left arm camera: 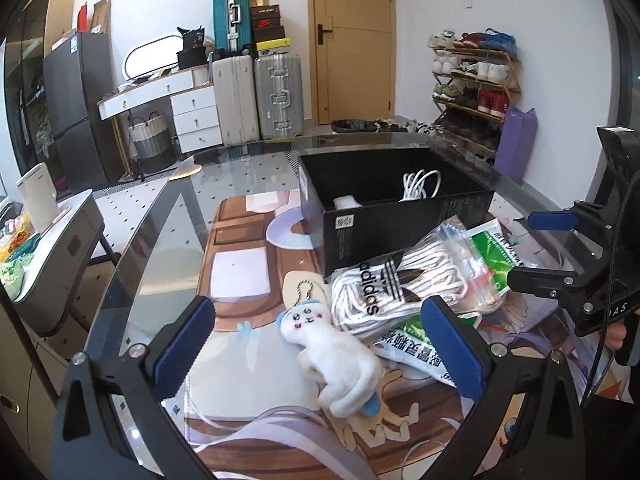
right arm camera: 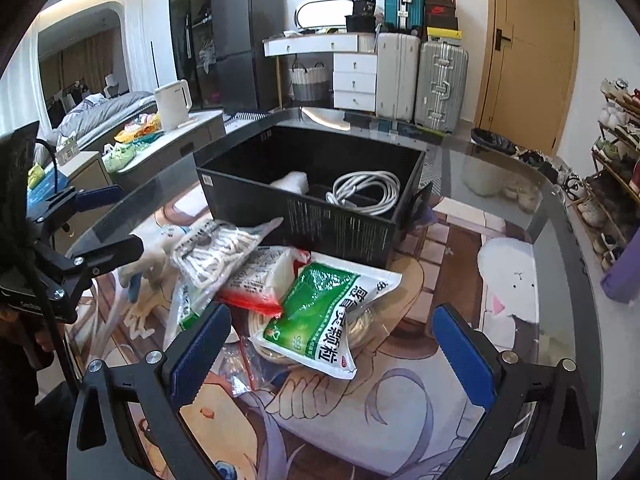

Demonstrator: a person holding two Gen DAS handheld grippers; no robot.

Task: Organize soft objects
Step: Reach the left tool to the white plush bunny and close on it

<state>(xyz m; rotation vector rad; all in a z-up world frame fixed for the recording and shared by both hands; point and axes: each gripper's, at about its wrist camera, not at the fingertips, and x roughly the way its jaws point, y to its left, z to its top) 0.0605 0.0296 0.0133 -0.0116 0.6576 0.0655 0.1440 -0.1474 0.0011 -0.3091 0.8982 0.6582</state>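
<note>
A white plush toy [left arm camera: 332,354] with blue ends lies on the table mat between my left gripper's [left arm camera: 320,344] open fingers. Right of it lies a clear Adidas bag of white laces [left arm camera: 396,284], also in the right wrist view [right arm camera: 212,252]. A green and white sachet [right arm camera: 320,316] lies between my right gripper's [right arm camera: 332,352] open fingers, on a coiled cord. A red and white packet [right arm camera: 260,280] lies beside it. The black box [right arm camera: 320,184] behind holds a white coiled cable [right arm camera: 364,192] and a white soft item [right arm camera: 294,182].
The glass table [right arm camera: 520,184] has a cartoon mat [left arm camera: 240,272] under the objects. Its curved edge runs at left and far side. A side counter with a kettle [left arm camera: 38,196] stands to the left. Suitcases [left arm camera: 256,96], drawers and a shoe rack [left arm camera: 476,76] stand beyond.
</note>
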